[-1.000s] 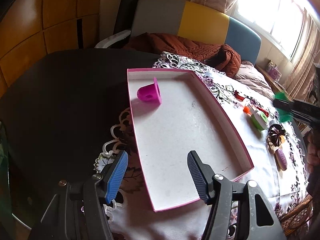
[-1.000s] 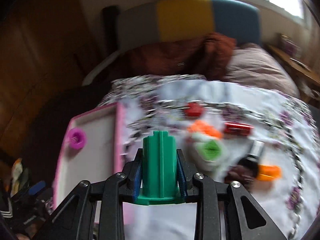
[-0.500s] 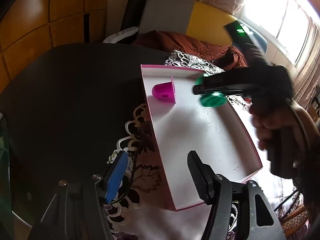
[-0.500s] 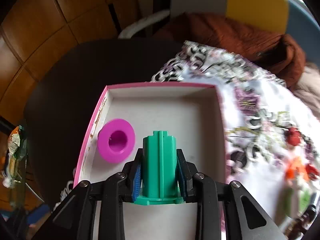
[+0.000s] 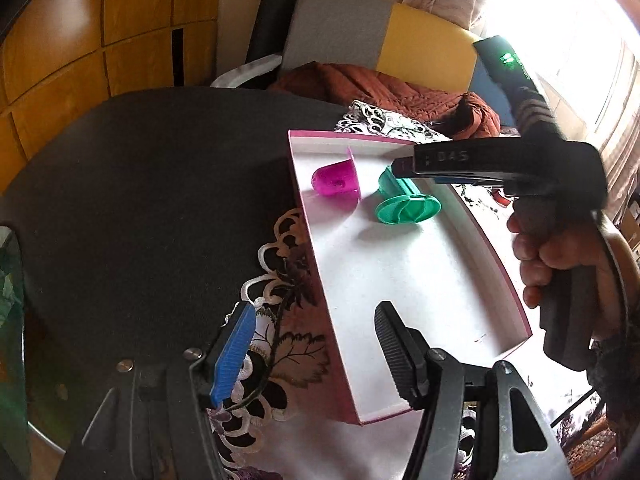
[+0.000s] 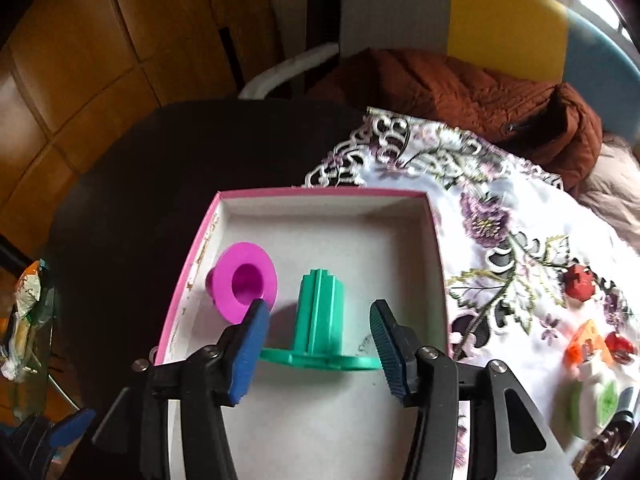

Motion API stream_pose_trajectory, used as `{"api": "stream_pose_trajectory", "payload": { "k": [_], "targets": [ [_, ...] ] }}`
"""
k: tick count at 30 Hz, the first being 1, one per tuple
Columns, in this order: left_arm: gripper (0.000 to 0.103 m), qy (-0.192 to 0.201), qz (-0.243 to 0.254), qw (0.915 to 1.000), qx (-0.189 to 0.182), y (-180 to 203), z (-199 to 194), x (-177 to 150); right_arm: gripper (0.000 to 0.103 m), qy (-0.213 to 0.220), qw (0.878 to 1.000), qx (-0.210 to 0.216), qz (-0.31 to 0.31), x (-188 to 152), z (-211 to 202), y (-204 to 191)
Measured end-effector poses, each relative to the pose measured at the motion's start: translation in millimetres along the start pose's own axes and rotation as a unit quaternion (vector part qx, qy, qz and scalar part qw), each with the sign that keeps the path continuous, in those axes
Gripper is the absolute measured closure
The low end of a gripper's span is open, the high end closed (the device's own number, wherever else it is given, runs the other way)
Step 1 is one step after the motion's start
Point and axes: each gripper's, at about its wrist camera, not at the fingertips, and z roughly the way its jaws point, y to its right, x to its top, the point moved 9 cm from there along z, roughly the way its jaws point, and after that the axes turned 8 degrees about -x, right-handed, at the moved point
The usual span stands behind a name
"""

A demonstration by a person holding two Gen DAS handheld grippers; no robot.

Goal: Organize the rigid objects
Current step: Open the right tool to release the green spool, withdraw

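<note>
A white tray with a pink rim (image 5: 304,220) (image 6: 320,192) lies on a floral cloth. In it a magenta flanged piece (image 5: 336,180) (image 6: 244,280) lies on its side near the left wall. To its right a green flanged piece (image 5: 404,204) (image 6: 320,320) rests on the tray floor. My right gripper (image 6: 318,312) (image 5: 396,172) straddles the green piece. Its jaws are opening and the pads stand clear of it. My left gripper (image 5: 314,312) is open over the tray's near left wall, holding nothing.
Loose toys lie on the cloth to the tray's right: a red piece (image 6: 580,280), an orange one (image 6: 588,344) and a white and green one (image 6: 596,400). A dark round table (image 5: 160,180) spreads to the left. A brown jacket (image 6: 480,92) lies on the chair behind.
My right gripper carried the green piece left from over the cloth into the tray, beside the magenta piece, and its jaws have come off it. The left gripper stayed put.
</note>
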Motion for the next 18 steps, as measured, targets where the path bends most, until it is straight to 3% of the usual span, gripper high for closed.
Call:
{"api": "stream_pose_trajectory", "payload": {
  "k": [8, 18],
  "targets": [
    [0.04, 0.006, 0.018, 0.9998, 0.002, 12, -8, -1, 0.032, 0.044, 0.999, -0.014, -0.003, -10, -38, 12],
    [0.04, 0.004, 0.044, 0.999, 0.004, 31, -11, -3, 0.025, 0.083, 0.996, -0.041, 0.01, -20, -79, 53]
  ]
}}
